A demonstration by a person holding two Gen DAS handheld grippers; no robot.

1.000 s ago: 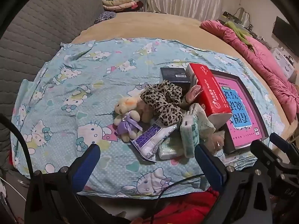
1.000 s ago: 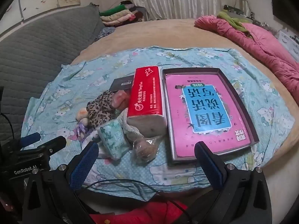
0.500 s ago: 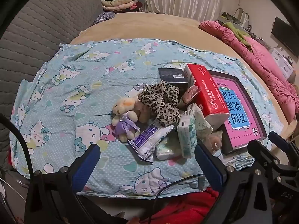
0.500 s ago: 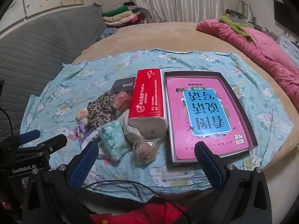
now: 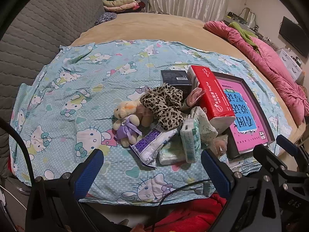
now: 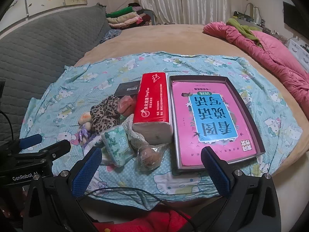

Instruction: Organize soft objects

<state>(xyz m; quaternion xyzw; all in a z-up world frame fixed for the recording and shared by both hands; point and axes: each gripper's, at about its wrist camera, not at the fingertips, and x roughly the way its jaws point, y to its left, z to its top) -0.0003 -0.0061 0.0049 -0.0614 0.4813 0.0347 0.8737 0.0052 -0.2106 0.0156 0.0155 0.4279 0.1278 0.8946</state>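
Both grippers nearer pile (image 5: pixel 166 123) vs. before.

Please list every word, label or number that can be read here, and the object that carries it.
"GenRobot.AI": left gripper body.
"看图说话", upside down: pink book.
"Flower": green tissue pack.
Red tissue pack: print too small.
Black box: barcode unreadable.

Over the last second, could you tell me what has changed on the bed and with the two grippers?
Very little: both wrist views shifted only slightly, so the grippers barely drifted. The left gripper and right gripper remain open and empty. The pile, from teddy bear to red tissue pack, and the dark box holding the pink book, lie as before.
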